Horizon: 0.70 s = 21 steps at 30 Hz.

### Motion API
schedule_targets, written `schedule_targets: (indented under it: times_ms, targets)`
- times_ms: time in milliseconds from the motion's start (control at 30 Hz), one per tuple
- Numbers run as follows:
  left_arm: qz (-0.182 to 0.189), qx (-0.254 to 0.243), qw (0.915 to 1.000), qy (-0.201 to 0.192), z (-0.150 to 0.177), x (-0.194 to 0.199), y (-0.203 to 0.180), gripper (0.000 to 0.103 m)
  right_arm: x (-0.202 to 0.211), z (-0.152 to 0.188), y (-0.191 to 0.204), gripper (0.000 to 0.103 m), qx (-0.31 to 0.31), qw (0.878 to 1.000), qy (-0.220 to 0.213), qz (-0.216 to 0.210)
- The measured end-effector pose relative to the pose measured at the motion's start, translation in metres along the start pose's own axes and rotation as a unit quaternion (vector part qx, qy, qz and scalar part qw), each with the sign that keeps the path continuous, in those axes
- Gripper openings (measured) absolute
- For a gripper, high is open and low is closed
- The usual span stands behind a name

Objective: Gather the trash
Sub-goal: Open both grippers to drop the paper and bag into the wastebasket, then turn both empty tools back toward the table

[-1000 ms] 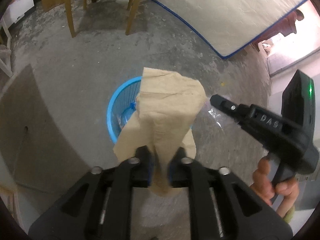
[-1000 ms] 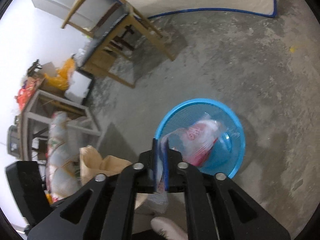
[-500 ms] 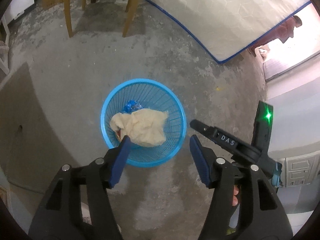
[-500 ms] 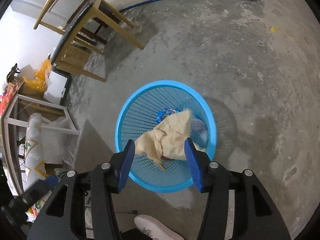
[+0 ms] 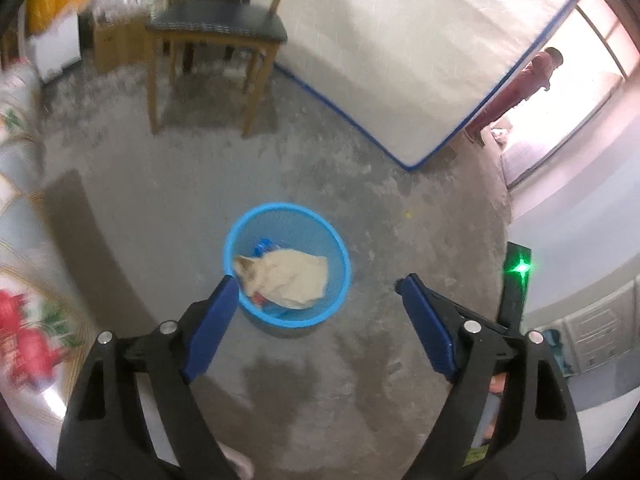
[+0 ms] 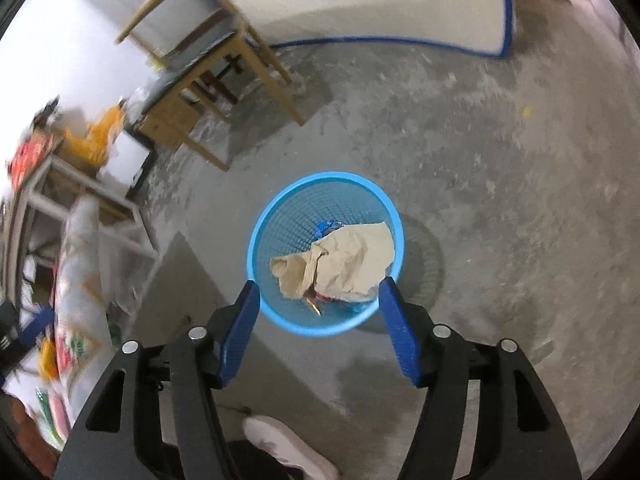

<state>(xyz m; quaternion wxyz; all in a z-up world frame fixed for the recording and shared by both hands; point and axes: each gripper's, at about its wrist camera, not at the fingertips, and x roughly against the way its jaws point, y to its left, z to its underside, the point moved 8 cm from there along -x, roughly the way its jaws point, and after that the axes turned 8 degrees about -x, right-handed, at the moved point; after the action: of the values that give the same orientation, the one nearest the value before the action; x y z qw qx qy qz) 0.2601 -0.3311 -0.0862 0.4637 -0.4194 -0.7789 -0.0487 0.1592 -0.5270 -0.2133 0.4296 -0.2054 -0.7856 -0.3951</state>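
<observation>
Since the frame a second back, both loads have left the grippers: brown paper and plastic wrapper now lie in the basket, and both cameras sit higher above it.

Left gripper (image 5: 312, 284): released, jaws spread wide, nothing between them. Right gripper (image 6: 318, 290): likewise released and empty.

Blue mesh basket (image 6: 276, 208) stands upright on the concrete floor (image 6: 500, 200), near a wooden chair (image 6: 208, 80). Crumpled brown paper (image 6: 348, 260) rests on top of the contents, inside the rim; blue and red scraps show at its edges.

Paper's long axis runs roughly left-to-right across the basket in the right wrist view, narrow folded end toward the left.

Progress, judged: this drop looks done. No loose trash shows on the visible floor; whether more remains elsewhere cannot be told.
</observation>
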Motion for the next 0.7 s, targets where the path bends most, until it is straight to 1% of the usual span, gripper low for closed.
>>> schedule_targets:
  times_ms: [33,100,167,200,267,367,433,500,533,567,633,700]
  targets:
    - [-0.007,-0.006,0.9999,-0.012,0.004,0.015,0.001,0.083,0.010,0.007,0.008,0.065,0.017,1.000,-0.005,0.003]
    - [-0.033,-0.020,0.9986,-0.035,0.016,0.044,0.005,0.083,0.029,0.019,0.022,0.071,0.045,0.999,-0.019,0.005]
    - [-0.054,-0.025,0.9968,-0.053,0.031,0.069,0.010,0.084,0.054,0.032,0.043,0.077,0.080,0.996,-0.048,0.004]
    - [-0.059,-0.024,0.9963,-0.057,0.037,0.079,0.013,0.084,0.063,0.036,0.049,0.078,0.091,0.994,-0.058,0.004]
    - [-0.070,-0.010,0.9950,-0.070,0.058,0.106,0.022,0.085,0.084,0.046,0.068,0.081,0.115,0.990,-0.077,0.003]
    - [-0.084,0.011,0.9931,-0.081,0.083,0.136,0.038,0.085,0.114,0.060,0.101,0.089,0.151,0.983,-0.105,-0.005]
    - [-0.100,0.025,0.9900,-0.097,0.102,0.161,0.051,0.085,0.136,0.071,0.127,0.092,0.179,0.976,-0.125,-0.013]
    - [-0.106,0.037,0.9878,-0.108,0.118,0.179,0.062,0.085,0.151,0.081,0.149,0.094,0.202,0.969,-0.139,-0.017]
    - [-0.111,0.049,0.9858,-0.116,0.130,0.192,0.071,0.085,0.158,0.087,0.161,0.097,0.215,0.966,-0.145,-0.020]
    - [-0.115,0.057,0.9844,-0.120,0.137,0.199,0.077,0.085,0.163,0.096,0.174,0.097,0.233,0.961,-0.145,-0.023]
    - [-0.127,0.081,0.9801,-0.130,0.154,0.217,0.092,0.086,0.168,0.110,0.196,0.097,0.258,0.956,-0.138,-0.026]
    - [-0.133,0.099,0.9762,-0.139,0.173,0.234,0.106,0.086,0.168,0.132,0.220,0.097,0.285,0.950,-0.125,-0.017]
